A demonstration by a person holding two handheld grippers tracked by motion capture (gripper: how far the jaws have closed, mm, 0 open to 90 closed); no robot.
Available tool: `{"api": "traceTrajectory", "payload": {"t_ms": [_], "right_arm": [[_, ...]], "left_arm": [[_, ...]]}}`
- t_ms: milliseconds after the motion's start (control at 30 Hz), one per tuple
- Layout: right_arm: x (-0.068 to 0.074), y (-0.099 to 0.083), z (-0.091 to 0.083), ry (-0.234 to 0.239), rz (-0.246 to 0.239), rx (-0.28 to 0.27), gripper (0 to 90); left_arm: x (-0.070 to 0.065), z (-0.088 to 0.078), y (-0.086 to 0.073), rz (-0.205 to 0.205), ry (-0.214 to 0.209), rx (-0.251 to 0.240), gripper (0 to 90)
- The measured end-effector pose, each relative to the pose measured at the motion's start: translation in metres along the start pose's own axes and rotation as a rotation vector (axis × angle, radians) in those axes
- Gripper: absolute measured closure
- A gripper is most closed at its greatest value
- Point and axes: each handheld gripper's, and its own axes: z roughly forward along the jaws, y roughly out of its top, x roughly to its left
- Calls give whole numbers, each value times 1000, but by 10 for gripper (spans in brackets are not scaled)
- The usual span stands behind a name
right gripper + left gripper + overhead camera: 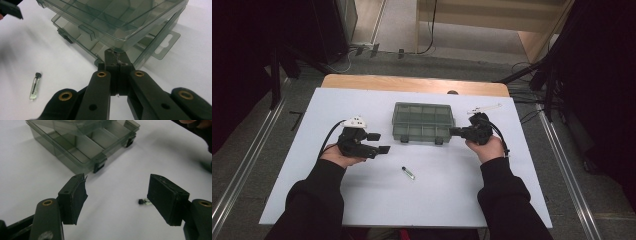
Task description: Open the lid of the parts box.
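A translucent grey compartment box (422, 120) stands on the white tabletop (362, 195), its black latches facing me. In the right gripper view its lid (112, 22) is lifted a little off the base (82, 42). My right gripper (453, 131) is shut, its joined tips (115, 53) touching the lid's front corner from below. Left of the box, my left gripper (379, 142) hangs open above the table with nothing between its jaws (117, 187). A small clear vial with a black cap (408, 173) lies flat on the table in front of the box (144, 202) (35, 86).
A white strip (484, 108) lies at the back right of the tabletop. A wooden table edge (412, 82) shows behind the white surface. Dark stands and cables (537, 75) flank the table. Bare white surface stretches toward me.
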Motion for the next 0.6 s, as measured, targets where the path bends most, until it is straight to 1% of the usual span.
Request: {"api": "traceTrajectory", "payload": {"t_ms": [33,67,100,167,233,333,367,433,600], "right_arm": [[0,0,0,1,0,1,900],[0,1,0,3,2,2,900],[0,1,-1,3,3,1,900],[-1,2,-1,7,3,1,900],[-1,2,-1,8,4,1,900],[-1,2,0,10,9,2,900],[-1,2,-1,12,9,2,900],[-2,2,0,12,11,2,900],[-2,4,-1,11,11,0,900]], "left_arm": [[1,1,3,-1,-3,-5,309],[3,1,5,2,-11,0,309],[4,2,7,13,-9,1,310],[7,5,12,27,-8,23,310],[9,7,15,35,1,31,310],[12,9,18,32,13,23,310],[14,9,19,33,13,14,310],[17,8,19,19,9,-16,310],[25,12,17,1,19,-15,310]]}}
